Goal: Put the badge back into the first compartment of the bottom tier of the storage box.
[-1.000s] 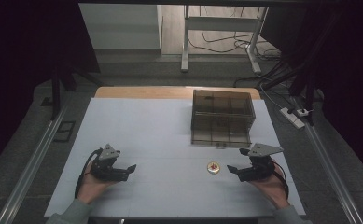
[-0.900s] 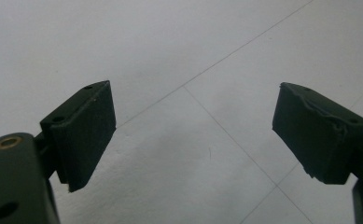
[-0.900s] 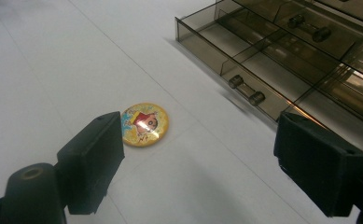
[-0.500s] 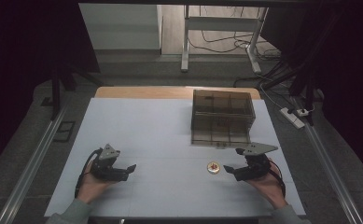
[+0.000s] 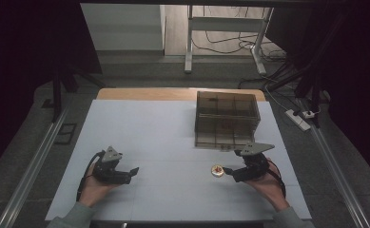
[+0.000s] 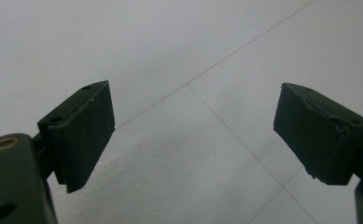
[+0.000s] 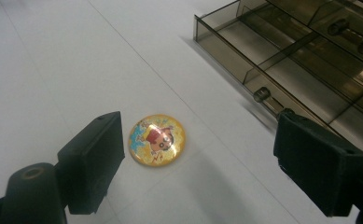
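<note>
Two grippers, both spread wide and holding nothing. Right gripper point(image 7: 198, 163) low over white table point(image 5: 163, 128), round yellow badge point(image 7: 157, 140) just beside its left jaw, near smoky compartment box point(image 7: 310, 60). Left gripper point(image 6: 193, 135) well apart from box.

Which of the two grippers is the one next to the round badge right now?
The right gripper. Its open jaws point at the yellow cartoon badge just ahead of them, near the clear compartment box. The left gripper sits far across the white table, over bare surface.
</note>
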Motion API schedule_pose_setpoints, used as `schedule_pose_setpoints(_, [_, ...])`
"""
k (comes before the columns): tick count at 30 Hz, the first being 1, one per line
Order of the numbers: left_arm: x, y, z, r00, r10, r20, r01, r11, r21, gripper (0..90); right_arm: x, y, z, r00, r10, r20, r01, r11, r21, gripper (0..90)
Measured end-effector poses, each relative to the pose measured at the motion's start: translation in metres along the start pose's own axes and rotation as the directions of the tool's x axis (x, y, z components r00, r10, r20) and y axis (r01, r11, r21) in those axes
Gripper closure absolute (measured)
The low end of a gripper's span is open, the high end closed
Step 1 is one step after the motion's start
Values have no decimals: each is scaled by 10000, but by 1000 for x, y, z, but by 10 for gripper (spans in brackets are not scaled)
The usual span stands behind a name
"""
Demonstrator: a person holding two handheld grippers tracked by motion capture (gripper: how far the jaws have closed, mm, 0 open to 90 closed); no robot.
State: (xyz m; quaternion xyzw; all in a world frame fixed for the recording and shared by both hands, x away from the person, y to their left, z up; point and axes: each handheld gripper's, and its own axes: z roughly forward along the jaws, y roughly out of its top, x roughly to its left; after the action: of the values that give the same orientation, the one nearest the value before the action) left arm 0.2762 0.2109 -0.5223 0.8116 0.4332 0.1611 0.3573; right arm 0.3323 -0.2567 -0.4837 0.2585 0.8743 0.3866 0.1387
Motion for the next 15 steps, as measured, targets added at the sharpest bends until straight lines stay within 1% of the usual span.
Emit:
schedule_pose_setpoints(1, [0,0,0,10000,-27,4,27,10000,3,131,0,0,0,10000,0,0,0,10000,0,157])
schedule_pose_setpoints(2, [0,0,0,10000,-22,-4,22,10000,23,130,1,3,3,9999,41,-109,-41,10000,24,157])
schedule_pose_setpoints(7, [0,0,1,10000,-44,-2,44,10000,59,129,3,7,7,9999,24,-148,-21,9999,161,158])
schedule_pose_setpoints(10, [0,0,2,10000,5,3,-5,10000,99,129,4,9,13,9997,34,-250,-26,9994,340,160])
schedule_pose_setpoints(11, [0,0,2,10000,20,-4,-20,9999,117,129,5,11,17,9995,-23,-309,39,9987,500,159])
schedule_pose_setpoints(15, [-1,0,2,10000,44,10,-45,9999,146,129,8,14,23,9990,-93,-432,120,9980,627,159])
